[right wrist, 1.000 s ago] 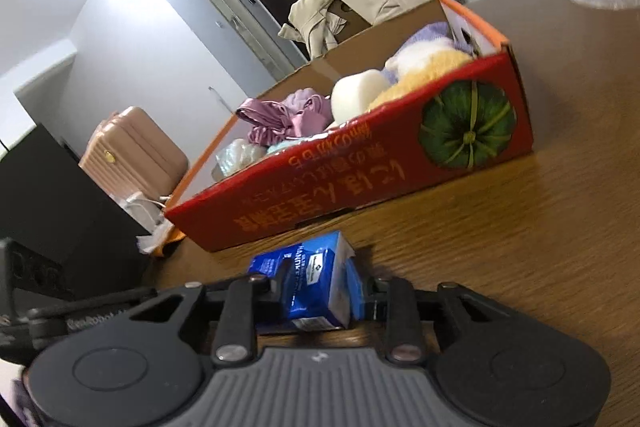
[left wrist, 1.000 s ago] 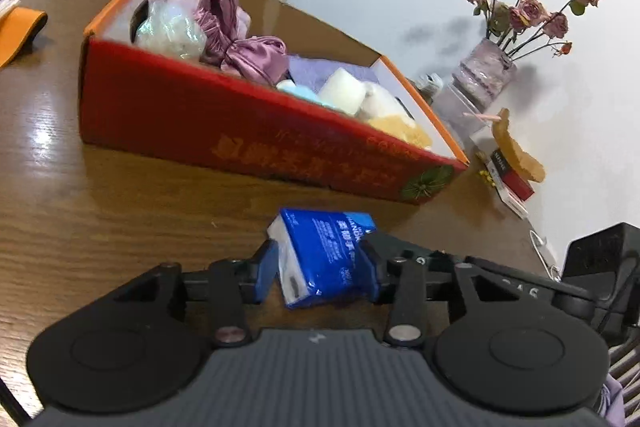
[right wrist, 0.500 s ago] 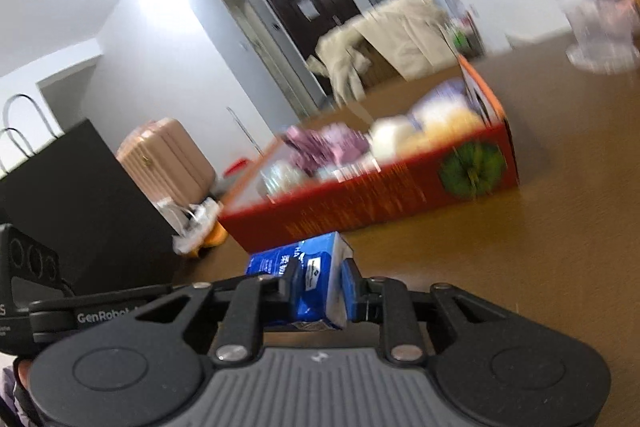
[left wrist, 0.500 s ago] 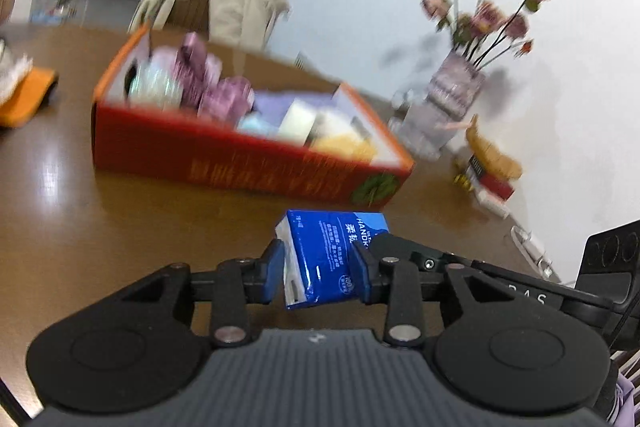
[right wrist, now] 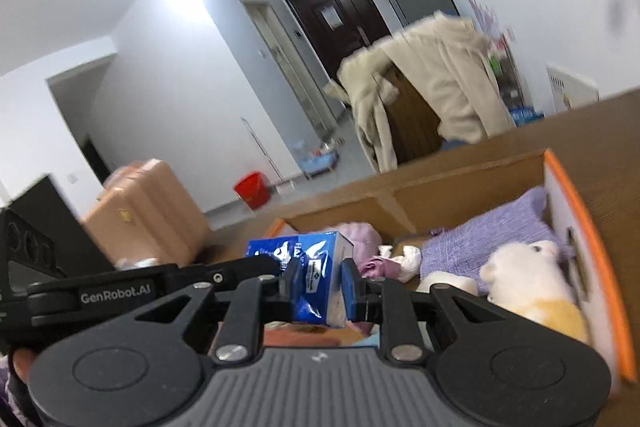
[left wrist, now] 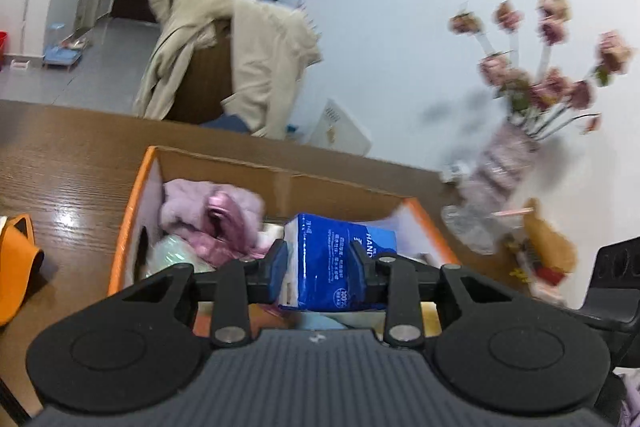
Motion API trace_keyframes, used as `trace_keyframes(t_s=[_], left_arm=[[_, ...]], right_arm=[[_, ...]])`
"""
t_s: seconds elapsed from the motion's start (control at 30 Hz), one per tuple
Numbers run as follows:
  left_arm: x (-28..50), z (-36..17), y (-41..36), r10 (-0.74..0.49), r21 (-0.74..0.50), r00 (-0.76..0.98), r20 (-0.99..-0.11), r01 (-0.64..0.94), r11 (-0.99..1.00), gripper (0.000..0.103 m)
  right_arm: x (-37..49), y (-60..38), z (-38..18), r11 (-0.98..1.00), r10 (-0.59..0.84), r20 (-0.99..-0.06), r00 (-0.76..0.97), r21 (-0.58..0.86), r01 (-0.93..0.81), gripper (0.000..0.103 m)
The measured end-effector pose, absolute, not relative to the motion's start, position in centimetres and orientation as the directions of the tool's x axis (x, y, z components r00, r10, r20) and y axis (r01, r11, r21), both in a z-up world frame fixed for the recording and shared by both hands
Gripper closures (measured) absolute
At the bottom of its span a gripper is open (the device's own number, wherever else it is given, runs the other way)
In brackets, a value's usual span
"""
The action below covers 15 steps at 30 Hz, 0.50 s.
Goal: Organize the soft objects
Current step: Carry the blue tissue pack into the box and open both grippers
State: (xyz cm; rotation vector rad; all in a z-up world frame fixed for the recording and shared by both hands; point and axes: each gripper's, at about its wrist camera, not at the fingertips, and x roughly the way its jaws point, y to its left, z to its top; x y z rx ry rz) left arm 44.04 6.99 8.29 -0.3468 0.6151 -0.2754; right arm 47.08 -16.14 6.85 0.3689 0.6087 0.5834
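Note:
A blue tissue pack (left wrist: 336, 259) hangs over the open red-and-orange cardboard box (left wrist: 132, 207), gripped from two sides. My left gripper (left wrist: 320, 259) is shut on it, and its jaws are closing tighter. My right gripper (right wrist: 316, 279) is shut on the same pack (right wrist: 300, 247) from the other end. The box (right wrist: 580, 211) holds pink fabric (left wrist: 212, 215), a purple knit cloth (right wrist: 492, 243) and a white-and-yellow plush (right wrist: 528, 279). In the right wrist view the left gripper's black arm (right wrist: 116, 295) reaches in from the left.
A vase of dried roses (left wrist: 500, 179) stands on the wooden table (left wrist: 72, 155) right of the box. An orange object (left wrist: 16, 259) lies at the left edge. Behind the table a beige coat (left wrist: 232, 59) hangs over a chair. A pink suitcase (right wrist: 144, 211) stands on the floor.
Both grippers have lifted the tissue pack off the table and carried it forward, from in front of the box to above its open top.

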Motion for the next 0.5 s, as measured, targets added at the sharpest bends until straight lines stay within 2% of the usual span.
trace_keyframes(t_s=[0.13,0.17,0.3,0.33,0.43,0.5], left_arm=[[46.9,4.6,7.8,-0.289,-0.333,0.731,-0.618,0.089,0.939,0.073],[47.1,4.0,7.8,-0.264,-0.307,0.726,-0.634,0.077,0.949,0.08],[46.9,2.8,7.8,-0.235,-0.259,0.734,-0.638,0.083,0.962,0.079],[46.8,2.9,7.8,-0.227,-0.256,0.736,-0.638,0.076,0.964,0.078],[45.9,3.8,7.8,-0.233,-0.262,0.743,-0.627,0.081,0.962,0.067],[45.1,4.9,7.5,-0.226,-0.243,0.756,-0.614,0.091,0.966,0.061]], right_arm=[[50.0,-13.3,3.3,0.812,0.58,-0.535,0.615,0.444,-0.379,0.086],[50.2,-12.5,2.5,0.826,0.563,-0.565,0.603,0.413,-0.384,0.087],[49.4,-10.5,1.8,0.864,0.497,-0.594,0.633,0.271,-0.424,0.087],[49.4,-10.5,1.9,0.863,0.5,-0.595,0.63,0.275,-0.424,0.086],[49.3,-11.5,2.4,0.835,0.547,-0.591,0.592,0.334,-0.438,0.084],[48.6,-13.0,3.4,0.825,0.564,-0.56,0.607,0.357,-0.437,0.082]])
